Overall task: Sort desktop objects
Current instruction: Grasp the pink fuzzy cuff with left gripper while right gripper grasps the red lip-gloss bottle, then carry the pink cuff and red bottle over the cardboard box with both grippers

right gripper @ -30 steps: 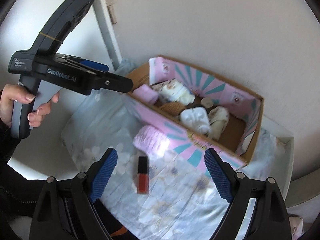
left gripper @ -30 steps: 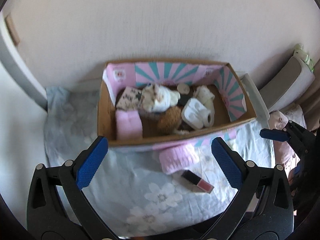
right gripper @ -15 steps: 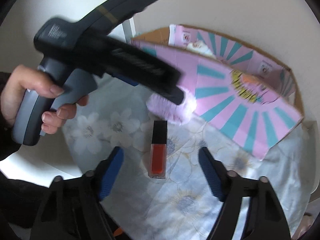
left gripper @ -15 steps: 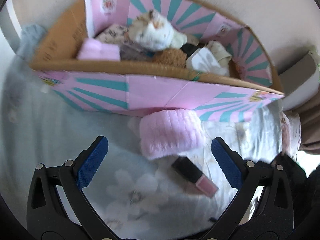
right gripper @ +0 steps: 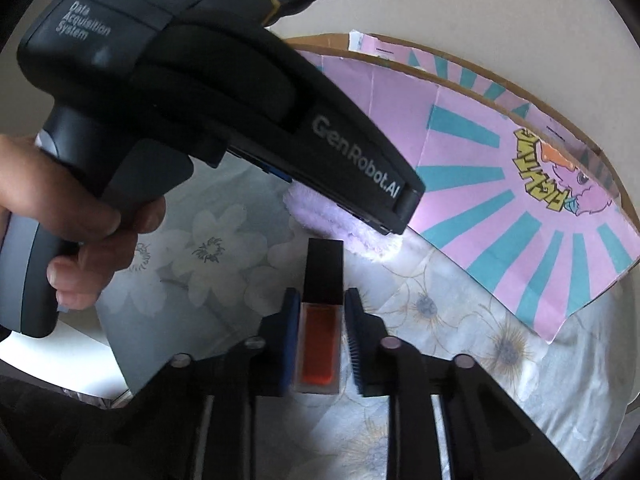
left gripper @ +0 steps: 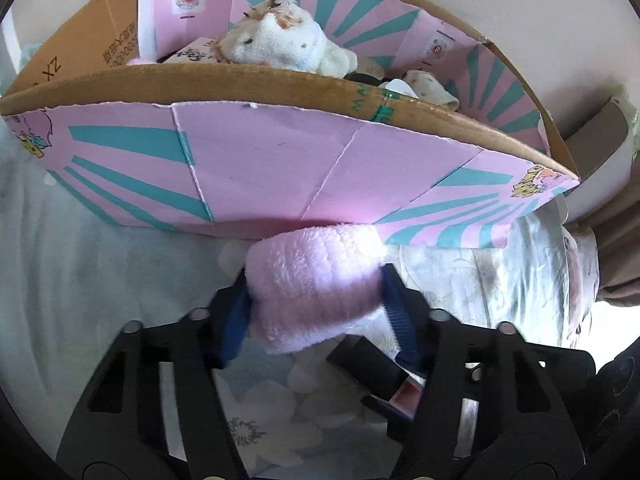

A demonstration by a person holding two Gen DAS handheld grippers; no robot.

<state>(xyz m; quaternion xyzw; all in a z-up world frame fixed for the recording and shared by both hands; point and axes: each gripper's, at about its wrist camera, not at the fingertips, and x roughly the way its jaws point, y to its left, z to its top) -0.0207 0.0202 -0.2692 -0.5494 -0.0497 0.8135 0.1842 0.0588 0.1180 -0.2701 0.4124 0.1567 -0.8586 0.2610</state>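
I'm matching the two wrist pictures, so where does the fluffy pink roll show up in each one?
Left wrist: fluffy pink roll at centre, squeezed between the left gripper pads.
Right wrist: fluffy pink roll at centre, half hidden under that gripper's body.
Shared landmark: the pink-and-teal box just behind it.

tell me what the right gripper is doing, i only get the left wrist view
Observer: The right gripper has just closed its jaws on the clear rectangular lip gloss tube of red liquid; both pads press it.
Operator: which way is its cap pointing
Observer: Its black cap points toward the fluffy pink band.
Operator: is my gripper in the way
Observer: The left gripper has its tip on the band, apart from the tube.
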